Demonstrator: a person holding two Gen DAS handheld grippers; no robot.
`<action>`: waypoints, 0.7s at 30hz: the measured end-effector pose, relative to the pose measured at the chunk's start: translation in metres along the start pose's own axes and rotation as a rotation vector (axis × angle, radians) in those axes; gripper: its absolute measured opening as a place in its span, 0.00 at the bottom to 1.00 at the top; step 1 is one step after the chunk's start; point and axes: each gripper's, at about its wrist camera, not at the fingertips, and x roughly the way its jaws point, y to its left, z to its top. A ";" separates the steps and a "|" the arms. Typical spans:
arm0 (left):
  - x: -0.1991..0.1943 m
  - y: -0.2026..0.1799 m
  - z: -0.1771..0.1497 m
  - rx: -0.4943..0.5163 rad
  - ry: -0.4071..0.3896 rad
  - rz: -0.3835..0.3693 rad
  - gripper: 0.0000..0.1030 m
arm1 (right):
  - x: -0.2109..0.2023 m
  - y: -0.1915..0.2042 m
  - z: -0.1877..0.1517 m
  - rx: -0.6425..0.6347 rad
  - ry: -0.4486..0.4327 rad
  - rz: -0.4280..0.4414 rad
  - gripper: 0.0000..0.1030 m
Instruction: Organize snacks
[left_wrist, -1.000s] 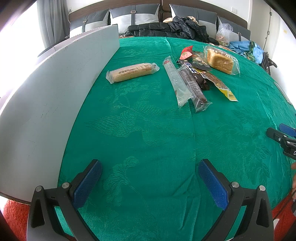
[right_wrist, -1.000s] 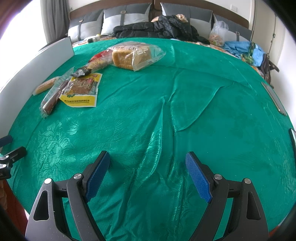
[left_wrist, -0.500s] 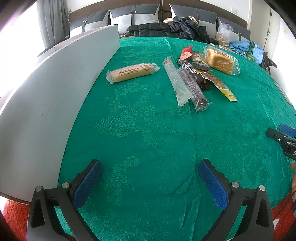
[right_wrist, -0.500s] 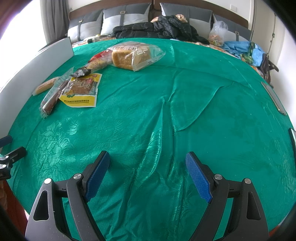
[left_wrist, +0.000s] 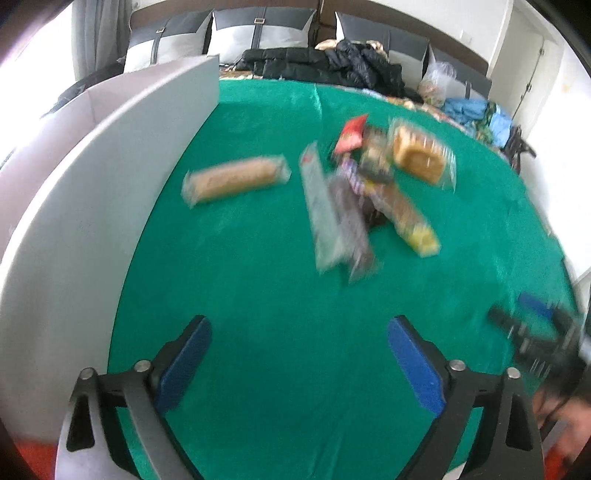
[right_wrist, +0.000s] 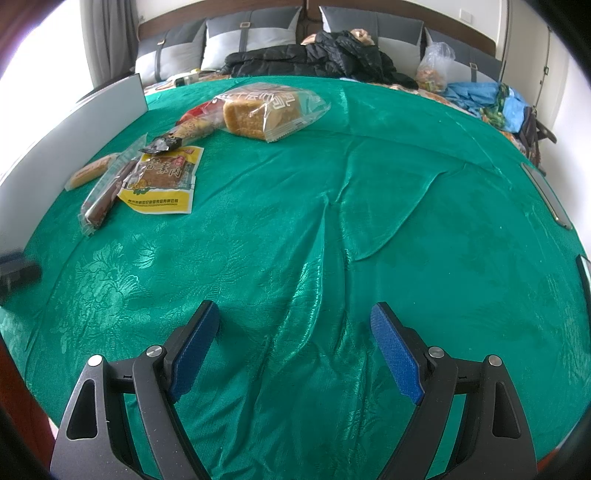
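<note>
Snacks lie on a green tablecloth (right_wrist: 369, 229). In the blurred left wrist view a tan biscuit roll (left_wrist: 236, 179) lies apart at the left; beside it are a long clear pack (left_wrist: 319, 210), a dark bar (left_wrist: 351, 225), a yellow pouch (left_wrist: 410, 221), a red packet (left_wrist: 351, 134) and bagged bread (left_wrist: 421, 157). My left gripper (left_wrist: 299, 325) hangs over bare cloth, its jaws closing slightly with nothing between them. My right gripper (right_wrist: 293, 312) stands open over wrinkled cloth, empty. The bagged bread (right_wrist: 266, 110) and yellow pouch (right_wrist: 164, 181) lie far to its upper left.
A grey board (left_wrist: 92, 206) stands upright along the table's left edge. Behind the table are a sofa with cushions, a black jacket (right_wrist: 314, 55), a plastic bag (right_wrist: 434, 68) and blue cloth (right_wrist: 484, 99). The right gripper (left_wrist: 532, 332) shows at the left wrist view's right edge.
The left gripper has lifted and moved toward the snacks, which now sit lower and larger in its blurred view; its jaws stand a little narrower. The right gripper has not moved.
</note>
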 end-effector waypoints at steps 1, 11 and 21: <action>0.002 -0.001 0.009 -0.010 -0.001 -0.006 0.86 | 0.000 0.000 0.000 0.000 0.000 0.000 0.84; 0.054 0.000 0.077 -0.108 0.051 0.018 0.48 | 0.000 0.000 0.001 -0.001 0.001 0.001 0.84; 0.085 -0.008 0.086 -0.018 0.111 0.092 0.23 | 0.001 0.001 0.000 -0.001 0.004 0.003 0.84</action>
